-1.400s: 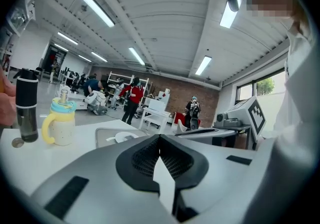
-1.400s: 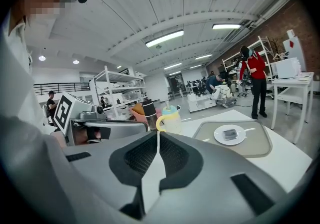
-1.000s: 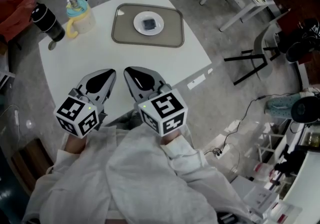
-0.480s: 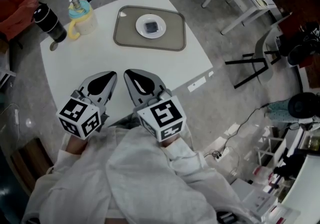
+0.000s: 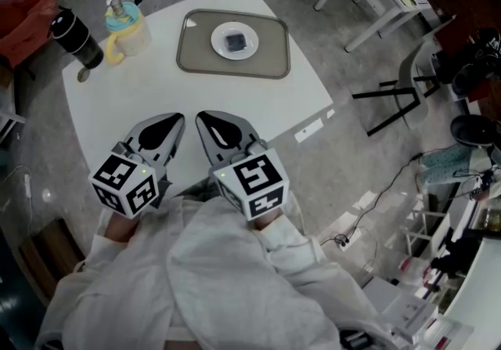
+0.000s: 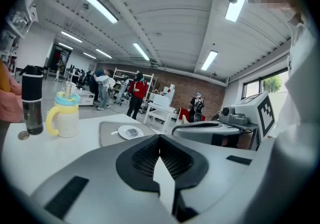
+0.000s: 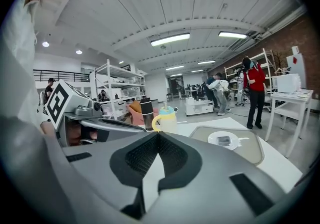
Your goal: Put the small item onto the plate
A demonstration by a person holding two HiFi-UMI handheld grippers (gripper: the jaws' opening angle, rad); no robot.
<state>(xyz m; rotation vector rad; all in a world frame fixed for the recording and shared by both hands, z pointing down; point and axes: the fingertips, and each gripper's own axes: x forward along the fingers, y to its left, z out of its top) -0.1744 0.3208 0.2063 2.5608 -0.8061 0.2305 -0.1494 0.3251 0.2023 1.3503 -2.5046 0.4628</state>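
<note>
Head view: the left claw (image 5: 176,117) and the right claw (image 5: 202,116) hover side by side over the near edge of a white bench (image 5: 156,90), just left of the frame's centre. Both claws are pressed together, tips pointing up the frame, and neither holds anything. Each carries its marker cube at the rear, against the person's white sleeves (image 5: 235,278), which fill the bottom of the frame.

In the left gripper view the left claw (image 6: 160,138) meets along a closed seam with nothing pinched, and the right claw (image 7: 159,135) looks the same in the right gripper view.

Well apart from both claws, at the upper centre of the head view, a grey tray (image 5: 196,59) lies on the bench. A white plate (image 5: 220,34) sits on it, and the small item (image 5: 236,43), dark and square, lies flat in the middle of the plate.

At the upper left of the bench stand a pale mug (image 5: 127,31) with a yellow handle and blue lid and, just left of it, a dark bottle (image 5: 76,35). A small round disc (image 5: 81,72) lies below the bottle.
</note>
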